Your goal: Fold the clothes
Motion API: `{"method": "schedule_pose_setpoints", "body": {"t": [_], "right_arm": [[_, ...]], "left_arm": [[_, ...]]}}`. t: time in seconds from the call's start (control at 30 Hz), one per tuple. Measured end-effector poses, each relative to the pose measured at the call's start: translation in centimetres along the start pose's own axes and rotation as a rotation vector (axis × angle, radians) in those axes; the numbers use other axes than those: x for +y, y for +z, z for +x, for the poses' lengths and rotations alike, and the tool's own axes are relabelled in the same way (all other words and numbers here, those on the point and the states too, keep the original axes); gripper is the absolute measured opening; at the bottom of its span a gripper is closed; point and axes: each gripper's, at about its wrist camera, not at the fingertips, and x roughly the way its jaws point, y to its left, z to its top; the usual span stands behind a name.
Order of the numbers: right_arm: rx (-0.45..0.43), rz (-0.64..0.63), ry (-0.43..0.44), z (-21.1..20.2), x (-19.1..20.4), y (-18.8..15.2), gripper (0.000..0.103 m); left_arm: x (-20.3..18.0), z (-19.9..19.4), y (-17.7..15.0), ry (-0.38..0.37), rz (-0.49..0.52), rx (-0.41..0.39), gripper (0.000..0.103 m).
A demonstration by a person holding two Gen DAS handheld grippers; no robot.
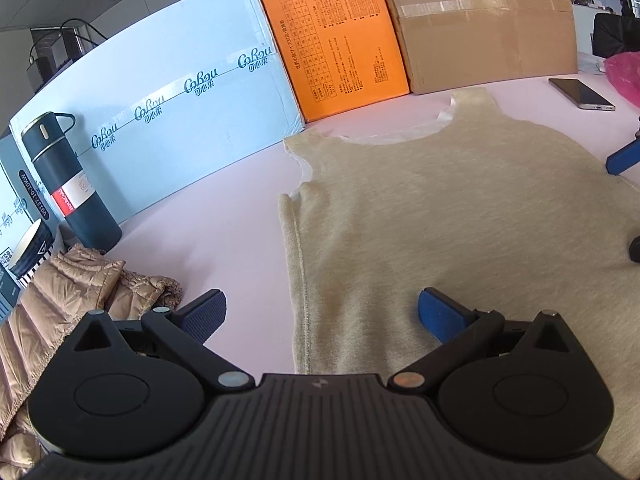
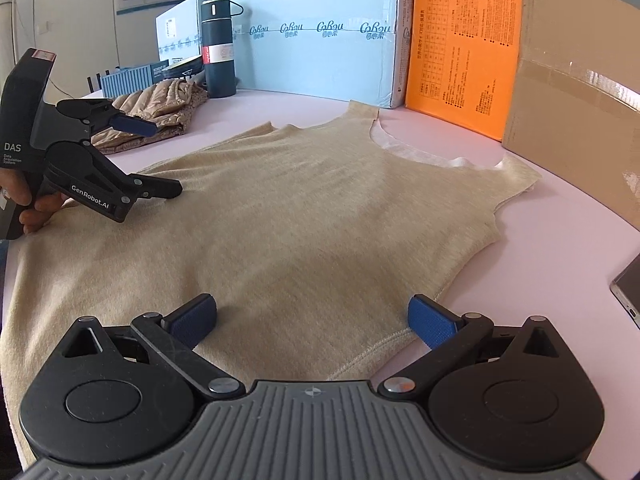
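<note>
A beige sleeveless top [image 1: 460, 208] lies flat on the pale pink table [image 1: 224, 220], neckline toward the boxes; it also shows in the right wrist view [image 2: 304, 216]. My left gripper [image 1: 320, 312] is open and empty, low over the top's left side seam near the hem, one finger over bare table, the other over the fabric. It also shows in the right wrist view [image 2: 160, 160], open above the top's left edge. My right gripper [image 2: 312, 320] is open and empty over the top's lower right hem corner. One of its blue fingers [image 1: 624, 156] shows at the left wrist view's right edge.
Against the back stand a light blue box [image 1: 172, 120], an orange box [image 1: 336, 36] and a brown carton [image 1: 488, 24]. A dark flask [image 1: 68, 176] and a tan puffer jacket [image 1: 72, 296] lie at the left. A phone [image 1: 582, 94] and pink plastic [image 1: 624, 74] lie right.
</note>
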Motion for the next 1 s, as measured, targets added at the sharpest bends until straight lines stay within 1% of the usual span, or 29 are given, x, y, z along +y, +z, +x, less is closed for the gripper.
{"method": "schedule_pose_setpoints", "body": {"t": [0.3, 0.43, 0.53, 0.67, 0.77, 0.83, 0.87, 1.0], "right_arm": [[-0.001, 0.006, -0.002, -0.3, 0.0, -0.2, 0.103], [0.007, 0.027, 0.002, -0.6, -0.5, -0.5, 0.103], [0.009, 0.054, 0.022, -0.9, -1.1, -0.7, 0.103], [0.006, 0.067, 0.032, -1.0, -1.3, -0.6, 0.103], [-0.007, 0.081, 0.033, -1.1, -1.5, -0.6, 0.103], [-0.032, 0.128, 0.031, -1.4, -2.2, -0.7, 0.103], [-0.050, 0.176, 0.020, -1.6, -2.9, -0.7, 0.103], [-0.146, 0.431, 0.010, -2.2, -7.1, -1.3, 0.103]], "left_arm": [[0.5, 0.0, -0.2, -0.002, 0.004, 0.001, 0.103], [2.0, 0.2, -0.2, 0.031, 0.011, 0.025, 0.103], [3.9, 0.7, -0.3, 0.036, -0.035, 0.048, 0.103], [6.4, 1.4, -0.7, 0.026, -0.140, 0.067, 0.103], [7.7, 1.6, -0.6, -0.009, -0.203, 0.041, 0.103], [8.2, 1.8, -0.3, -0.008, -0.216, 0.020, 0.103], [8.2, 1.9, 0.2, -0.003, -0.208, 0.015, 0.103], [8.7, 2.6, 2.0, 0.004, -0.183, -0.004, 0.103]]}}
